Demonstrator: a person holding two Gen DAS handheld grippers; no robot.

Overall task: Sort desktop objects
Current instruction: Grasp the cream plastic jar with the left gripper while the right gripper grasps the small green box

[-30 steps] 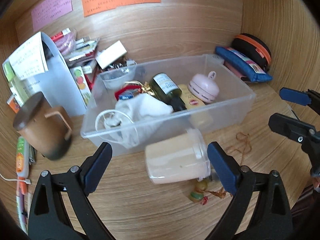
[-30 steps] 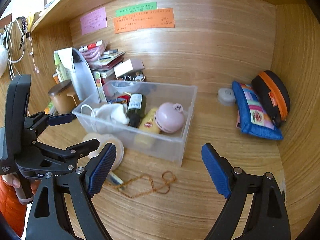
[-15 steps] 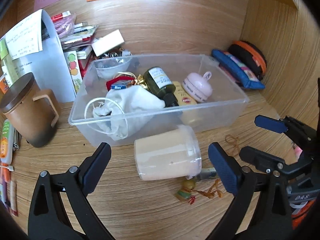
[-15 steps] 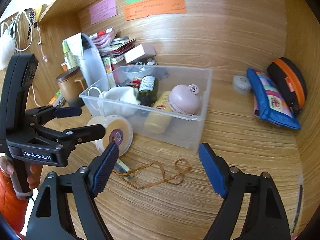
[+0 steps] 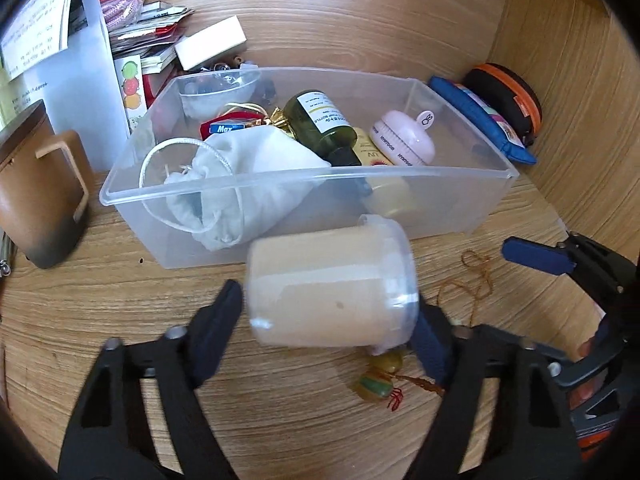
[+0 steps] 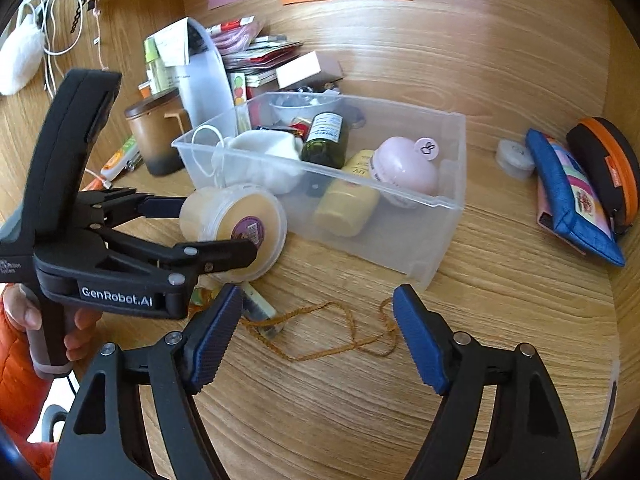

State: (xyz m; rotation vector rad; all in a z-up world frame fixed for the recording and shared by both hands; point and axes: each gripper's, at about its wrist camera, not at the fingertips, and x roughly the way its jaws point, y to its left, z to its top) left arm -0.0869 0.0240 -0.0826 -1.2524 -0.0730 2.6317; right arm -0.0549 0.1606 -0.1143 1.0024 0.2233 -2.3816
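Left gripper reaches in low over the desk, fingers level and pointing toward the clear bin. Its two pads sit on either side of the cream tub, which lies on its side between them, lid end to the right. Both pads look pressed against the tub, one on the base end and one on the lid end, so the gripper is clamped on it. In the right wrist view the same gripper comes in from the left, held by a hand in an orange sleeve, and the tub's lid with a purple sticker faces the camera. I cannot tell whether the tub touches the desk or is lifted off it.

Tub sits just in front of the bin's near wall, outside it.

Right gripper hangs over the desk in front of the bin, jaws spread wide with nothing between the blue pads. A brown cord lies looped on the desk between and just beyond its fingers. A small bead charm lies on the desk under the tub's lid end.

Inside the bin: white drawstring bag, dark green bottle, yellow tube, pink round case.

Left of the bin stands a brown mug. Blue pouch and an orange-trimmed case lie well apart, at the right wall.
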